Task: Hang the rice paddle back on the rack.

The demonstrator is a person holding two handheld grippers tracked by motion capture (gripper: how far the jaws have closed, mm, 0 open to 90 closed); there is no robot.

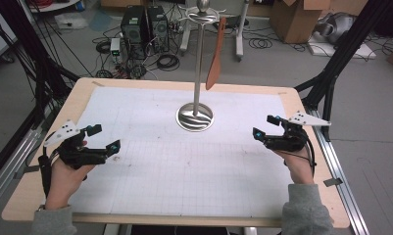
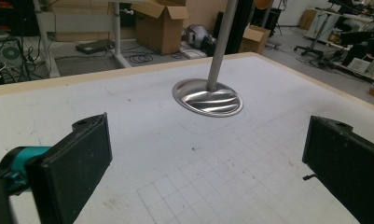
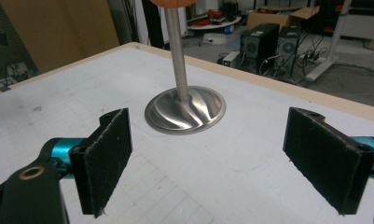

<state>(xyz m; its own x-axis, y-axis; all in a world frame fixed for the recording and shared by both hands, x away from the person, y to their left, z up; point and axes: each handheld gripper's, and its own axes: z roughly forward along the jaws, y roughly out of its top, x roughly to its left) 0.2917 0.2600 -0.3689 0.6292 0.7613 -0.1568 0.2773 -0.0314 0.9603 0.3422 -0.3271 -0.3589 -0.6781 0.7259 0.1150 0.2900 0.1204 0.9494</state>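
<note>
A metal stand [image 1: 195,116] with a round shiny base and a tall pole rises from the far middle of the white gridded mat. A brown wooden spatula [image 1: 215,56] hangs from a hook at its top. My left gripper [image 1: 104,138] rests at the mat's left side, open and holding nothing, jaws pointing toward the stand. My right gripper [image 1: 265,125] sits at the right side, also open and holding nothing. The stand's base [image 2: 208,97] lies ahead of the left gripper [image 2: 208,163]. The same base [image 3: 185,109] lies ahead of the right gripper [image 3: 208,163].
The wooden table [image 1: 47,161] carries the white mat [image 1: 184,166]. Black frame posts stand at both sides, with metal rails along the table edges. Behind the table the floor holds computer towers [image 1: 145,27], cables and cardboard boxes [image 1: 294,17].
</note>
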